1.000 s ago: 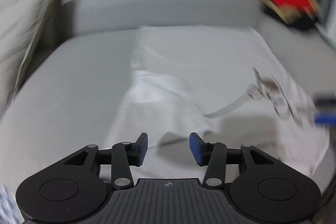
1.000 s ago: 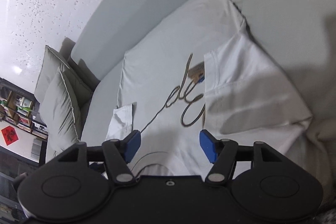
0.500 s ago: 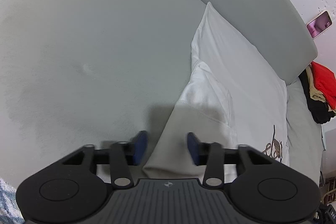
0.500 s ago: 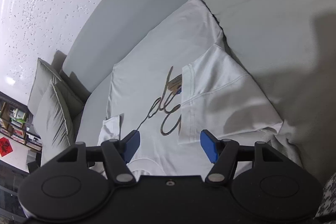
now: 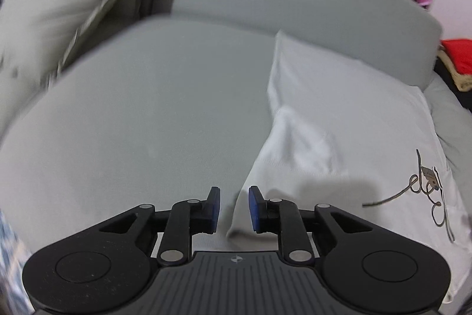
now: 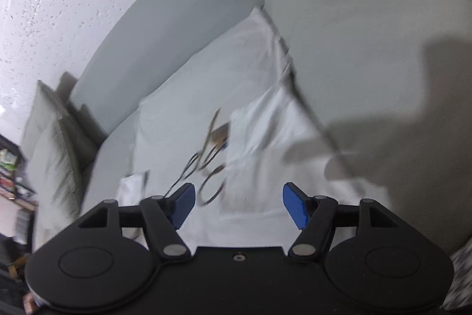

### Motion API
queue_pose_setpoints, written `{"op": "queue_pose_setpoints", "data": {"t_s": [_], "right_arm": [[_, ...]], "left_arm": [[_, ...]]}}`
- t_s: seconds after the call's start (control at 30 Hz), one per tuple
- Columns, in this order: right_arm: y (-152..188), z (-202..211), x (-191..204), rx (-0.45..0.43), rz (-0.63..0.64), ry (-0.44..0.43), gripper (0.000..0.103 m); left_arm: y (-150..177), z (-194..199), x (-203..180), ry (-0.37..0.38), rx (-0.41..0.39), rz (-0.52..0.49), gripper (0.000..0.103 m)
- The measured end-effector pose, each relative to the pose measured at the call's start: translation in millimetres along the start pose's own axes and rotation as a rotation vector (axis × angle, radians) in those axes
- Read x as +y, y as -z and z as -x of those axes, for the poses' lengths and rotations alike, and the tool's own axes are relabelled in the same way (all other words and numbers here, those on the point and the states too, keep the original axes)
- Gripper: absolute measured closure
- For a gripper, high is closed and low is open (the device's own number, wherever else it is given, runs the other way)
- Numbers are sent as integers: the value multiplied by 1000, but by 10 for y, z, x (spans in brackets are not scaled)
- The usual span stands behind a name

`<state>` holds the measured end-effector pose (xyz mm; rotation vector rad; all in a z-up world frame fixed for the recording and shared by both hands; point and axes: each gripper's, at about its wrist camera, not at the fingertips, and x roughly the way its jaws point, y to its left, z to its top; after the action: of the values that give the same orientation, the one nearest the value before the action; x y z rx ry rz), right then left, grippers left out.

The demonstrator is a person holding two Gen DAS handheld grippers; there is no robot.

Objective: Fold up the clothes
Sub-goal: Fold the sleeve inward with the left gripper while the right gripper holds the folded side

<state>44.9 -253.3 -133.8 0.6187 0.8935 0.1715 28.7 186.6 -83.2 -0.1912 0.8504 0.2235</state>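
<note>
One white T-shirt (image 5: 348, 138) lies lengthwise toward the sofa backrest (image 5: 295, 8); left fingers (image 5: 214, 205) opening, right fingers (image 6: 295, 210) wide, both empty.

Both grippers angled downward

The left gripper (image 5: 234, 204) has its blue pads near together, jaws opening with a gap between them; the right gripper (image 6: 239, 201) holds its pads wide apart.
</note>
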Motion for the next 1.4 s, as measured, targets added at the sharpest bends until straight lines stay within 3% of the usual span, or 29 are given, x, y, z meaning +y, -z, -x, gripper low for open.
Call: {"op": "queue_pose_setpoints", "data": {"t_s": [0.07,0.13,0.2,0.33,0.47,0.57,0.67,0.77,0.97,1.07,1.2,1.27,1.4], "right_arm": [[-73,-67,-4,-18,26,51,70],[-175,-201,24,-26,61,92,76],[-296,-380,82,-30,99,130,76],[-542,-785,172,-32,112,191,76],[-587,-1223,240,88,158,229,74],[-567,-1140,322,85,200,241,74],[-506,-798,205,16,116,175,75],[-340,-756,38,82,126,215,76],[5,-232,3,113,177,201,76],[59,28,-36,51,157,174,77],[-3,-131,-55,8,176,245,85],[21,-325,-75,67,208,344,89],[172,-134,-67,98,225,398,86]], "left_arm": [[-84,-94,-123,6,-10,-47,87],[-185,-231,-211,13,2,-76,91],[-312,-437,-289,27,38,-96,90],[-424,-924,-428,-56,111,-144,89],[-457,-1029,-476,-86,117,-167,88],[-410,-862,-464,-69,108,-162,89],[-222,-709,-477,-45,119,-156,82],[-27,-558,-491,-22,132,-150,81],[372,-79,-643,-1,82,-246,81],[444,40,-711,-11,17,-276,80],[394,-137,-844,-70,-9,-291,79],[444,-165,-899,-86,44,-331,79],[665,58,-1014,-57,99,-482,83]]}}
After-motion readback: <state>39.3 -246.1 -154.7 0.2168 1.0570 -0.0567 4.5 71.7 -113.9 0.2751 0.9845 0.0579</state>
